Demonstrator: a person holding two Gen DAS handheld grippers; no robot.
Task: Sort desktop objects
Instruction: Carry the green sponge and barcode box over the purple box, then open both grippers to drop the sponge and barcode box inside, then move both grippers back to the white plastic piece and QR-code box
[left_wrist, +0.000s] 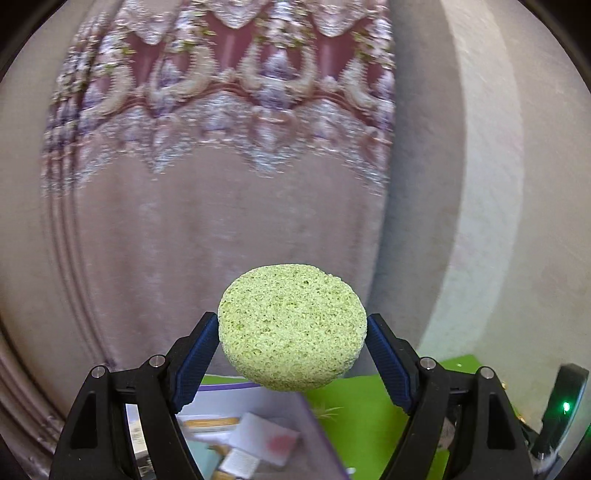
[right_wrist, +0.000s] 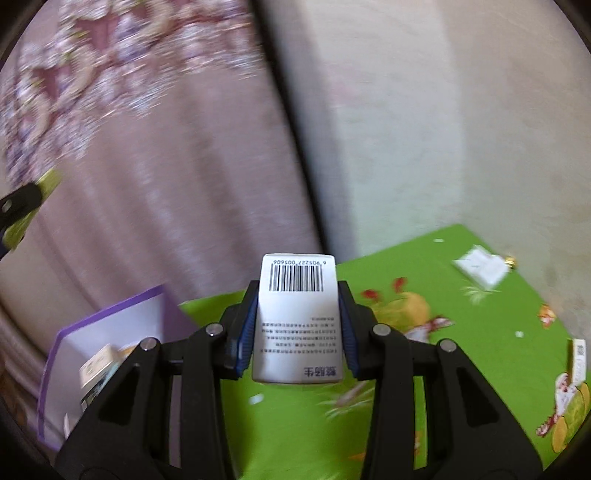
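A round green porous sponge (left_wrist: 291, 326) is pinched by the left gripper (left_wrist: 292, 343) and a white barcoded box (right_wrist: 298, 319) by the right gripper (right_wrist: 297, 325), both carried above the purple-edged open box (right_wrist: 110, 332), presumably for sorting.

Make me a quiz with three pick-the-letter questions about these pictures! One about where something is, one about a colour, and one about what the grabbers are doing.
1. Where is the purple-edged box?
A. left of the right gripper
B. on the far right
C. hanging on the curtain

2. What colour is the round sponge?
A. red
B. light green
C. black

3. What is the right gripper doing?
A. hanging open and empty
B. clamped on a white barcoded box
C. squeezing the sponge

Answers:
1. A: in the right wrist view it sits at lower left, beside the green tablecloth.
2. B: its pitted face is pale green.
3. B: the white barcoded box sits between its blue pads; the left gripper holds the sponge.
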